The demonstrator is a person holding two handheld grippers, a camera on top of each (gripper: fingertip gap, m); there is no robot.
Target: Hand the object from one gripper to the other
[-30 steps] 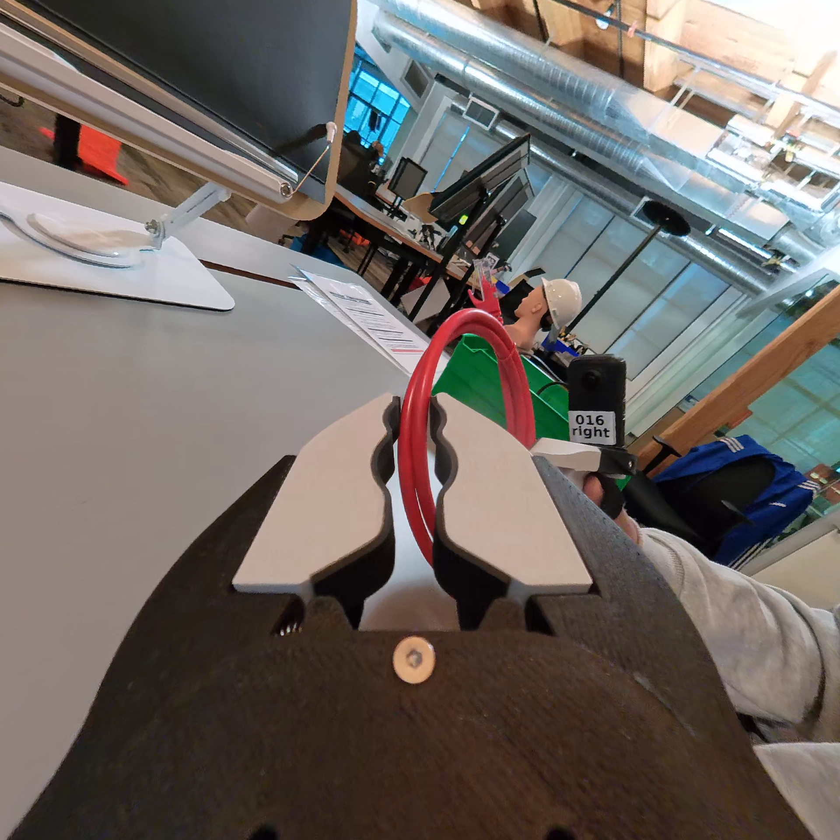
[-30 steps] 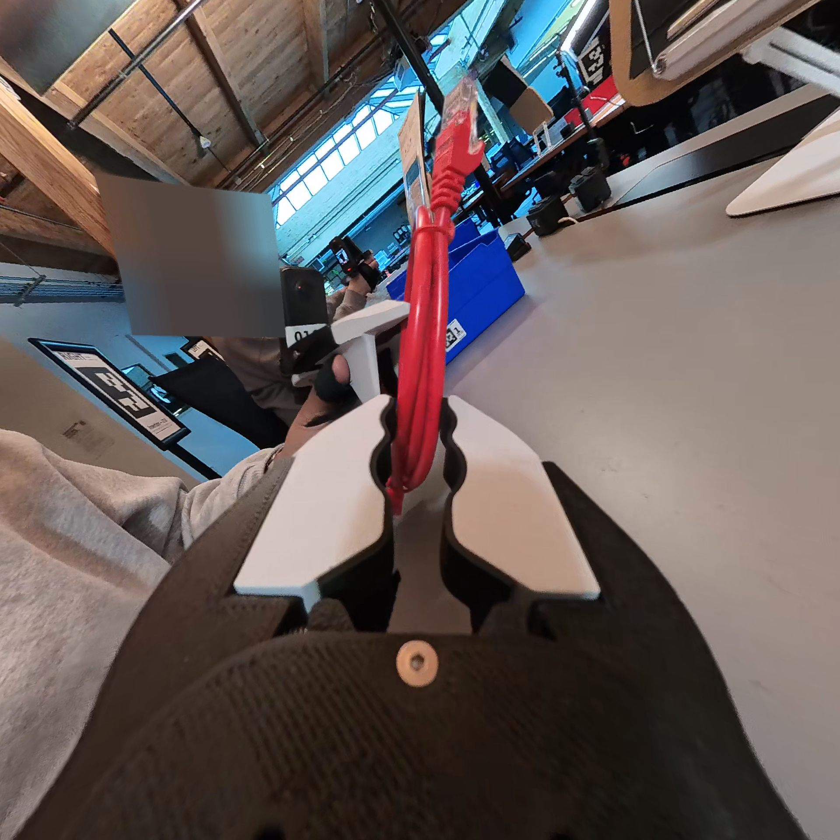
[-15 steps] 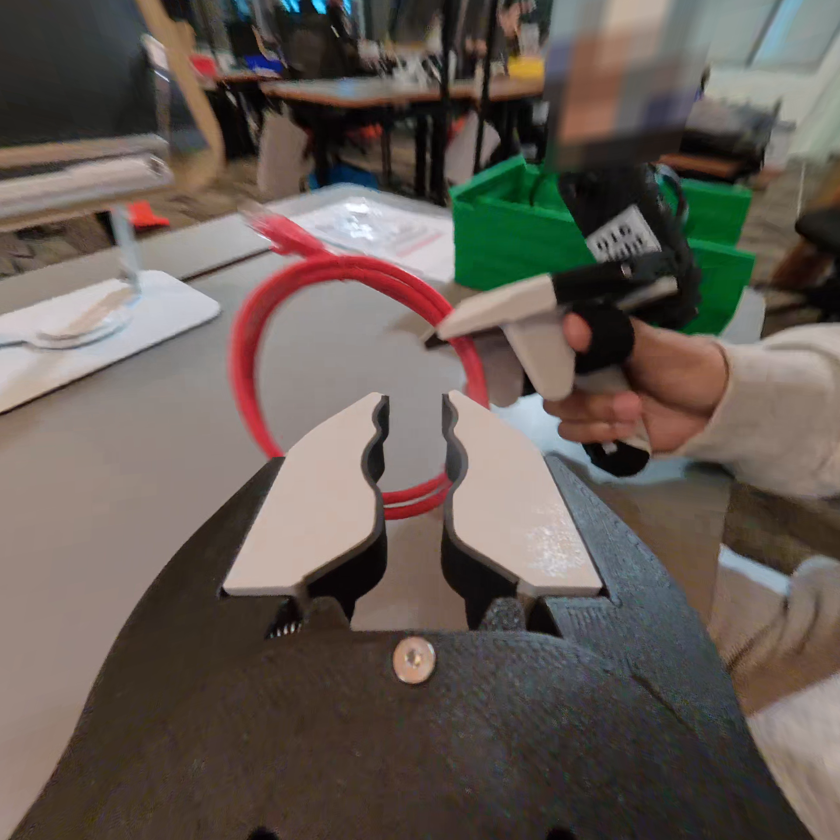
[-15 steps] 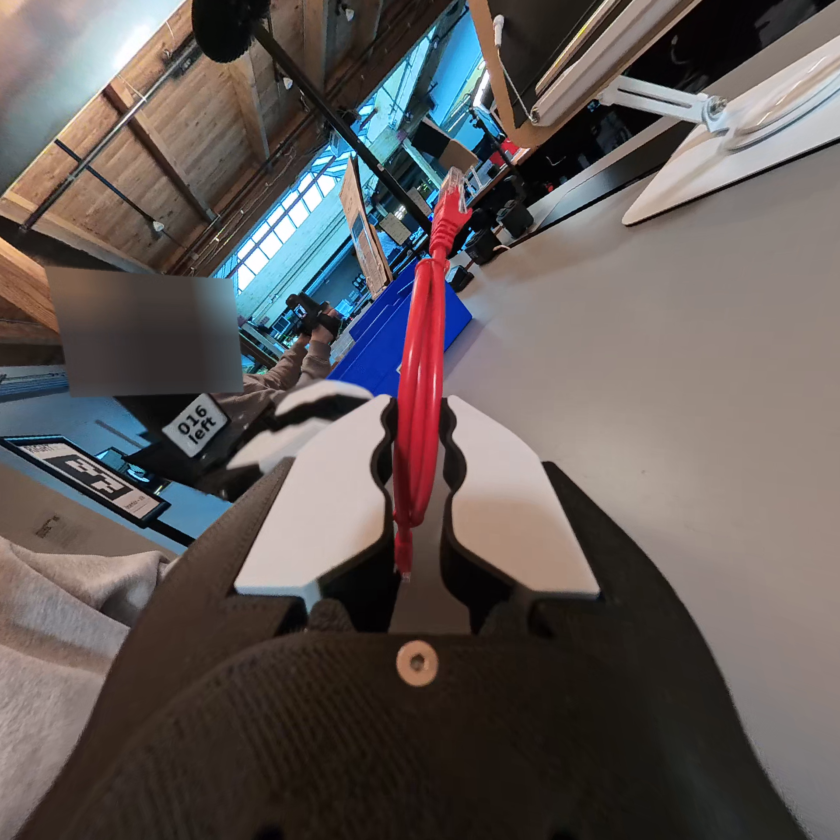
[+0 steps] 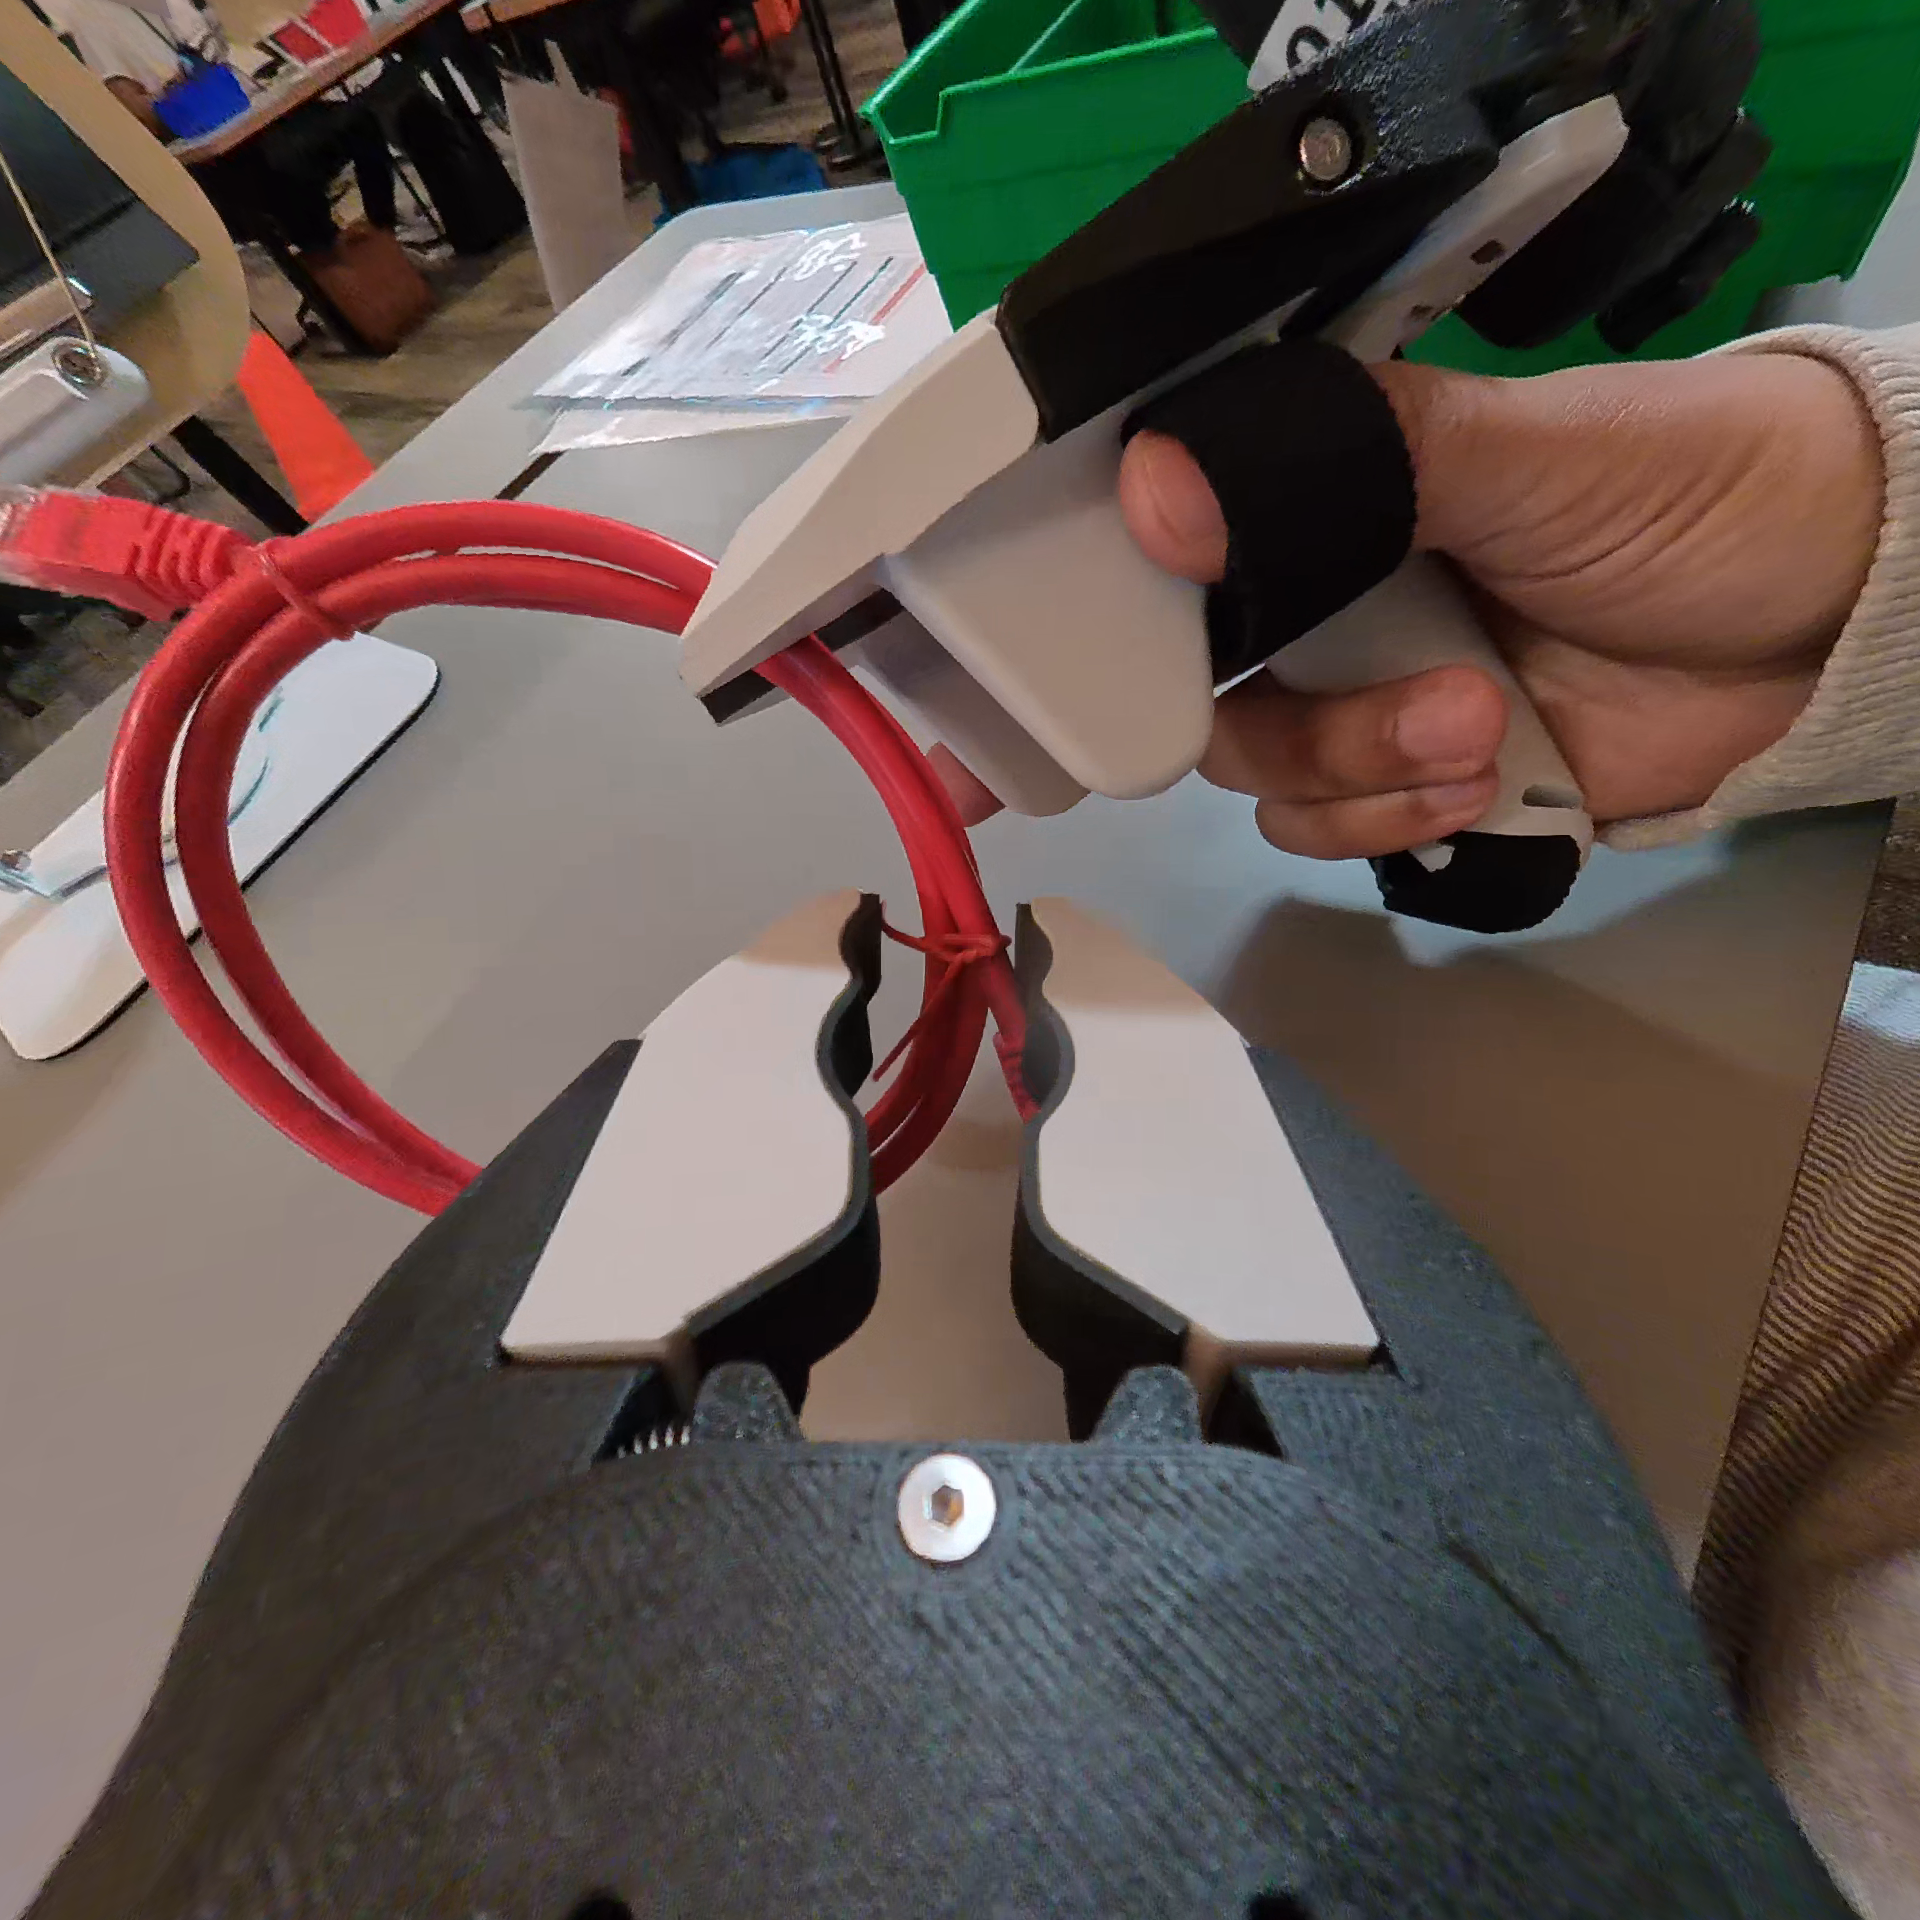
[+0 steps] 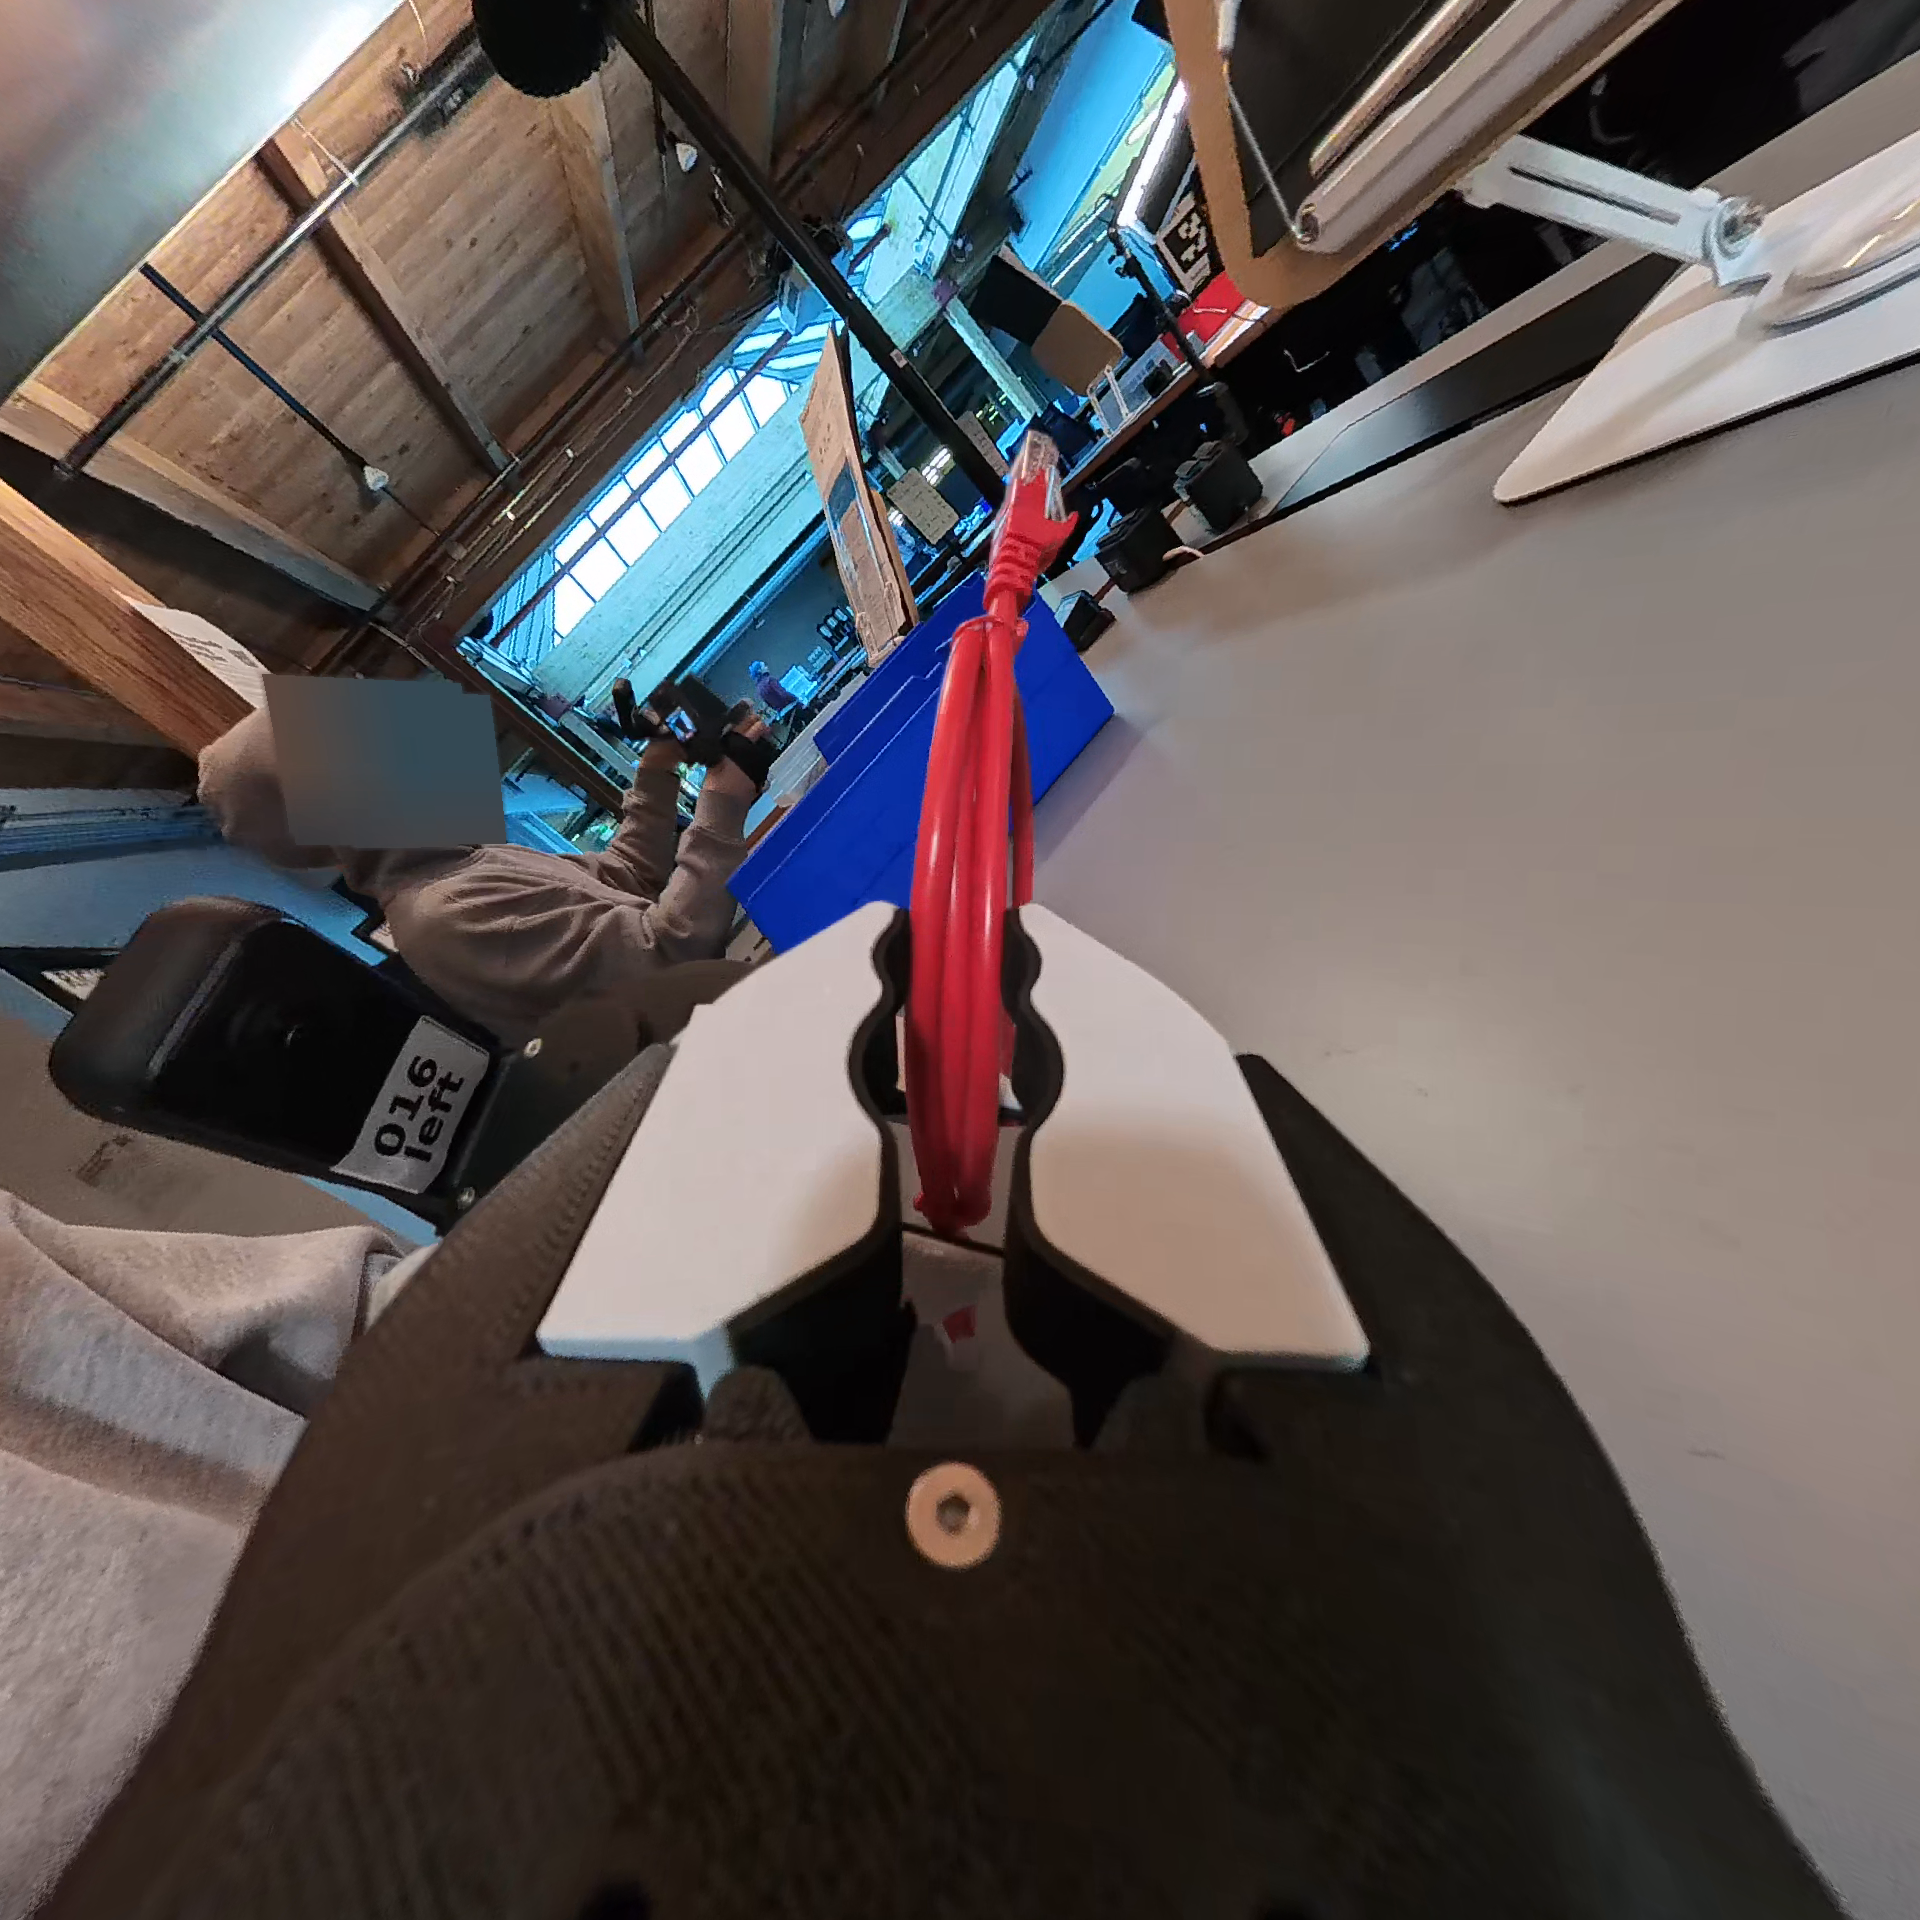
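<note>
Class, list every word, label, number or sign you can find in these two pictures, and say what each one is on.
I won't copy out writing; this is where it stands.
White sticker beside the black camera: clear print.
Second white sticker, top edge of the left wrist view: cut off.
Plastic-covered sheet on the table: blurred.
Paper notice on the wooden beam: too small.

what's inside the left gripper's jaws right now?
The coiled red ethernet cable, at its tied section, passes between the open jaws of the left gripper. The coil's lower arc is hidden behind them.
</note>
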